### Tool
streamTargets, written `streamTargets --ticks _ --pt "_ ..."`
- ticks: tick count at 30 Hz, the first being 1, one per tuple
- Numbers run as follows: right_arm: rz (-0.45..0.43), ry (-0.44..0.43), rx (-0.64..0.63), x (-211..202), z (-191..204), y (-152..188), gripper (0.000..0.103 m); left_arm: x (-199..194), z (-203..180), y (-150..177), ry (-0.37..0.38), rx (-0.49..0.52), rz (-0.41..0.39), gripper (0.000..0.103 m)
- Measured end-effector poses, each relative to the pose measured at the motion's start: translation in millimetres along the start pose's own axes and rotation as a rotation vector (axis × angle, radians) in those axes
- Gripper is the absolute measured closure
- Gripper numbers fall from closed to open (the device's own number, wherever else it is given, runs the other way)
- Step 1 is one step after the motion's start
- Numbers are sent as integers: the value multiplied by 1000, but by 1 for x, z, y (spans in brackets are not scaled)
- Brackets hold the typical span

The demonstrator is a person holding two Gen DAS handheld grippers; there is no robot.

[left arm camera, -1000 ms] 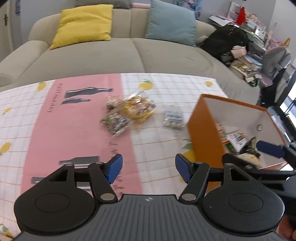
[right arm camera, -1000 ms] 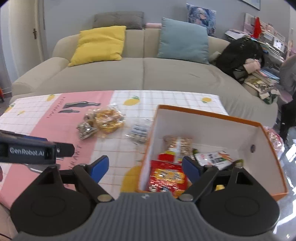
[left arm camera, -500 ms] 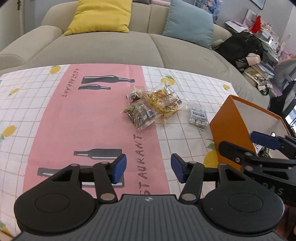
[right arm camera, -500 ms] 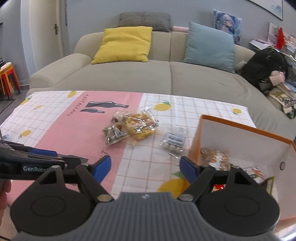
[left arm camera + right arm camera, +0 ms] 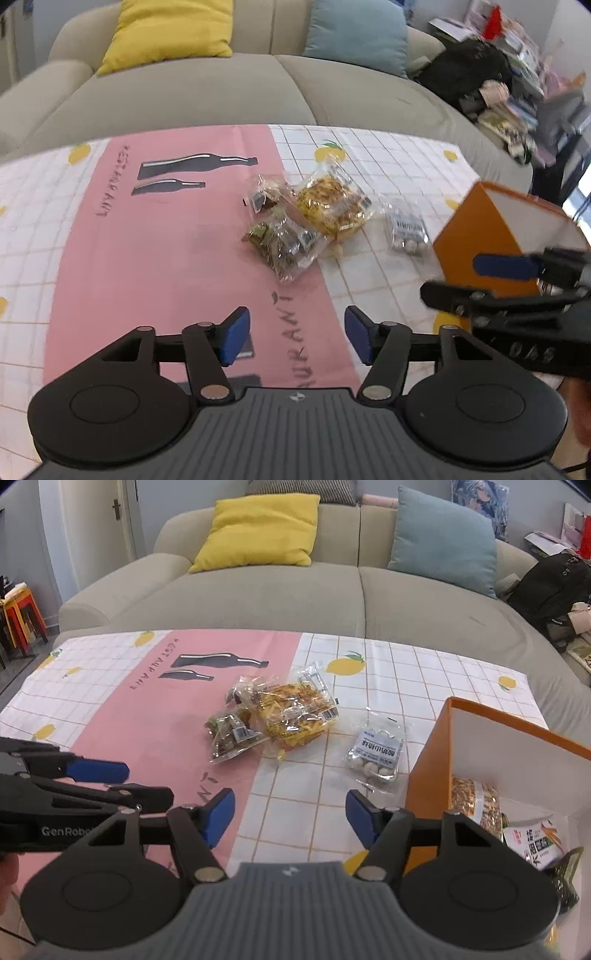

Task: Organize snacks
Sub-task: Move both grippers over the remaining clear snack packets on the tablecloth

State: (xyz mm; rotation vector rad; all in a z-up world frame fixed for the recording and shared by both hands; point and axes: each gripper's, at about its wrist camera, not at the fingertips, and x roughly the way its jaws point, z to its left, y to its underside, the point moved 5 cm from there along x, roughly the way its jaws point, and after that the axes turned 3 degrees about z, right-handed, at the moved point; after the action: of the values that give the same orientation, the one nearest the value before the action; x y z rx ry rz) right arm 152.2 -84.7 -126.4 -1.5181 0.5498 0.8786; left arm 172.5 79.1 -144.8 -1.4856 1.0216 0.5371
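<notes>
Behind the surface (image 5: 155,258) with its pink-and-checked cloth we see a beige sofa (image 5: 229,92) carrying a yellow cushion (image 5: 166,29) and a blue cushion (image 5: 354,33). From the left wrist view, our left gripper (image 5: 295,334) hangs over the pink stripe; its fingers stand apart with nothing between them, having just been opening. Ahead lie three snack packets touching one another: a dark one (image 5: 264,197), a greenish one (image 5: 284,245) and a yellow one (image 5: 332,206). A clear packet of pale balls (image 5: 406,229) lies just beside them, near the orange box (image 5: 476,236) at the right.

From the right wrist view, our right gripper (image 5: 290,821) hovers over the cloth between the packets and the box (image 5: 428,775). Its fingers are apart and empty, having just been closing. Inside the box we see a golden snack bag (image 5: 476,801) and a white packet (image 5: 535,843).
</notes>
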Motion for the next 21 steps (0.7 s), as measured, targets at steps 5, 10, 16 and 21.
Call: streamTargets --ticks 5,10,16,21 --pt "52 4 -75 22 -1 -15 40 16 14 -20 56 -172 38 31" --pt "155 19 -103 47 -11 -30 41 41 23 -38 67 -284 72 31" --pt "193 57 -74 71 -27 -49 42 73 38 -51 62 -451 91 31" --pt "217 106 13 91 -35 -54 45 91 40 -56 8 -481 105 31"
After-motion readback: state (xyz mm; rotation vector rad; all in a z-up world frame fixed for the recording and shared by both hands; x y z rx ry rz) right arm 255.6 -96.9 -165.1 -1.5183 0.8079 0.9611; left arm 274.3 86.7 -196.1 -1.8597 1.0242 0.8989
